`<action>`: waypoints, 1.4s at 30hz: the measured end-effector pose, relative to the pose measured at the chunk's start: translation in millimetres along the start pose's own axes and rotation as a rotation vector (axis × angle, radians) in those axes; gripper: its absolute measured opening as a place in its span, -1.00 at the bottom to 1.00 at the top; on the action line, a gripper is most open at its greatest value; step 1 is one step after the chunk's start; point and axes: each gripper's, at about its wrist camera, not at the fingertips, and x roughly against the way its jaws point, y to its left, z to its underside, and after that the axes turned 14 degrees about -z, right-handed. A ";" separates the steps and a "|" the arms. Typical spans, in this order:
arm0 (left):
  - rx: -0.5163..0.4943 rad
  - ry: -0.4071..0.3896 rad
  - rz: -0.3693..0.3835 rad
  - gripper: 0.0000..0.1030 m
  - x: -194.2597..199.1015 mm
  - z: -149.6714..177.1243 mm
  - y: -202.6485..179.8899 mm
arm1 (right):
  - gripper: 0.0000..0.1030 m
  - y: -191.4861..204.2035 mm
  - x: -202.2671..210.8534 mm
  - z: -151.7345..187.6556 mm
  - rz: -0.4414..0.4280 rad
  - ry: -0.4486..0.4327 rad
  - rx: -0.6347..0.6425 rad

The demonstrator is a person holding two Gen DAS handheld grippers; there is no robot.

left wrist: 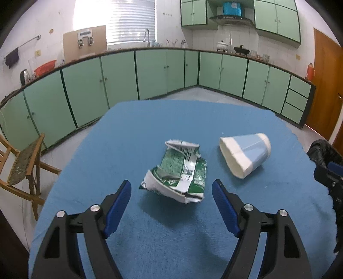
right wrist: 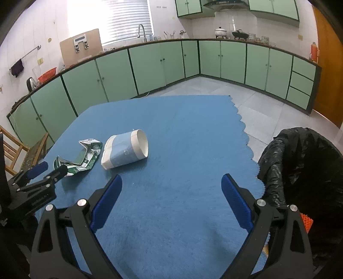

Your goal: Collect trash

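Left gripper [left wrist: 171,191] lines up on the crumpled wrapper [left wrist: 179,171]!
Jaws wide, wrapper dead ahead between the fingertips; right gripper [right wrist: 171,186], wide and empty, sits farther off.

Green cabinets [left wrist: 83,92], bright blinds [left wrist: 128,19], tiled floor [right wrist: 257,100]

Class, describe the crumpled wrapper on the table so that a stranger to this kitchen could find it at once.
Start at the blue cloth covering the table in the middle of the green-cupboard kitchen. Two pieces of litter lie on it, and the wrapper is the one directly ahead of the open left gripper. Unlike the smooth white and pale blue paper cup lying on its side next to it, it is flattened, torn, and printed green and white.
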 end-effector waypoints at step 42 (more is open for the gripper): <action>0.072 0.211 0.091 0.45 -47.0 -7.8 3.8 | 0.77 -0.6 -35.6 -6.7 -0.018 0.041 0.013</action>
